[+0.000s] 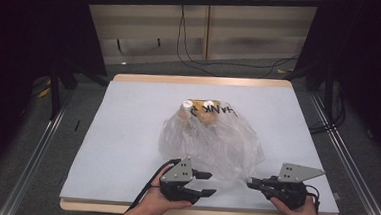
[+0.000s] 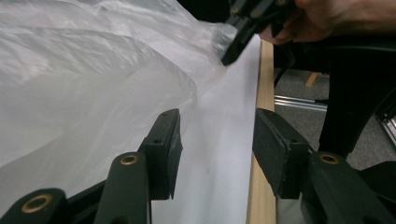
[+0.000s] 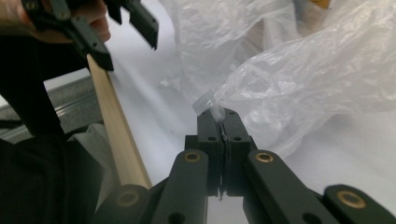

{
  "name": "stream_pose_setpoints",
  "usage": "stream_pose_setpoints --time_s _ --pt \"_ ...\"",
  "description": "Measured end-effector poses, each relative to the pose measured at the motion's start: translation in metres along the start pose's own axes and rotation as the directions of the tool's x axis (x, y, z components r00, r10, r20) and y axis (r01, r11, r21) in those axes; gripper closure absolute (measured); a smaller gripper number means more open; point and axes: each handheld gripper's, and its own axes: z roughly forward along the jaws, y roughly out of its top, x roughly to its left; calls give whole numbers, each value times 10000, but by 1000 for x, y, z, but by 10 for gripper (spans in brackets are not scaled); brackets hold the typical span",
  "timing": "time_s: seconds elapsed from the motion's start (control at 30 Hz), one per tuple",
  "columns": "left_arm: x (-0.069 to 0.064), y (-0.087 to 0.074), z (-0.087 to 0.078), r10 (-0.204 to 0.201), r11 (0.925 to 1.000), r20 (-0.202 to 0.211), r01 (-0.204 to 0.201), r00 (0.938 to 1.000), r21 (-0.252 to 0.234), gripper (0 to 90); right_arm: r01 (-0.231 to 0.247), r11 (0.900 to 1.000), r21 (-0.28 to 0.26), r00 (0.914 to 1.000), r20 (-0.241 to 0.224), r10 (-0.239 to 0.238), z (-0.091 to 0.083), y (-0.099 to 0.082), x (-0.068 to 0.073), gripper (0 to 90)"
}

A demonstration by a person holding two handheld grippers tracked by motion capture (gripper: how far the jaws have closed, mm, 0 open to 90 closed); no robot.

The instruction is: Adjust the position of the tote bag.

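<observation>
A crumpled clear plastic bag point(image 1: 211, 141) is pinched at its near edge by the right gripper point(image 1: 252, 182).

The bag lies at the middle of the white-covered wooden table point(image 1: 127, 133), with white-capped brownish items point(image 1: 198, 110) seen through its far end. The right gripper's jaws are pressed together on a fold of the film point(image 3: 208, 105). The left gripper point(image 1: 208, 184) is held with jaws spread apart and empty, just beside the bag's near left edge point(image 2: 93, 93), low over the table.

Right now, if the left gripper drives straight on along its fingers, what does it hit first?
Probably the right gripper, shut on the plastic bag's edge. The left gripper is open over bare table cover; the bag lies just beside its line. Depth unclear.
</observation>
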Motion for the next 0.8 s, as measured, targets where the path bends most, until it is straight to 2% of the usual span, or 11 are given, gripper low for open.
stream_pose_setpoints --time_s 0.07,0.13,0.23,0.33,0.37,0.4,0.5,0.53,0.57,0.6,0.8 --pt "-1 6 1 241 9996 135 -238 9996 -167 540 -246 9994 -240 9996 154 250 -4 -1 -5 895" --pt "-1 12 4 520 9982 161 -515 9985 -297 556 -375 9990 -229 9989 285 382 -5 -1 -8 897" --pt "-3 18 10 552 9976 193 -543 9983 -418 565 -547 9983 -185 9976 413 554 -6 -4 -12 897" --pt "-1 22 30 702 9974 42 -702 9975 -167 541 -661 9976 -182 9967 465 669 -6 -4 -13 897" --pt "0 21 34 808 9967 -293 -806 9963 49 529 -666 9976 -195 9967 457 674 -7 -4 -13 897" --pt "3 21 37 844 9963 -382 -837 9957 178 518 -650 9977 -202 9969 440 659 -7 -4 -12 897" --pt "10 19 45 691 9974 -434 -681 9967 248 513 -650 9978 -157 9969 441 656 -6 -5 -12 897" --pt "17 16 50 771 9958 -634 -736 9950 546 523 -676 9976 -146 9964 495 683 -5 -5 -12 897" --pt "17 16 50 771 9958 -634 -736 9950 546 528 -676 9976 -146 9964 495 683 -5 -5 -12 897" --pt "24 13 56 580 9955 -721 -522 9957 796 530 -682 9977 -56 9963 523 684 -4 -6 -13 897" --pt "37 1 71 332 9906 -889 -210 9955 1352 539 -730 9973 13 9958 556 728 -3 -7 -14 897"
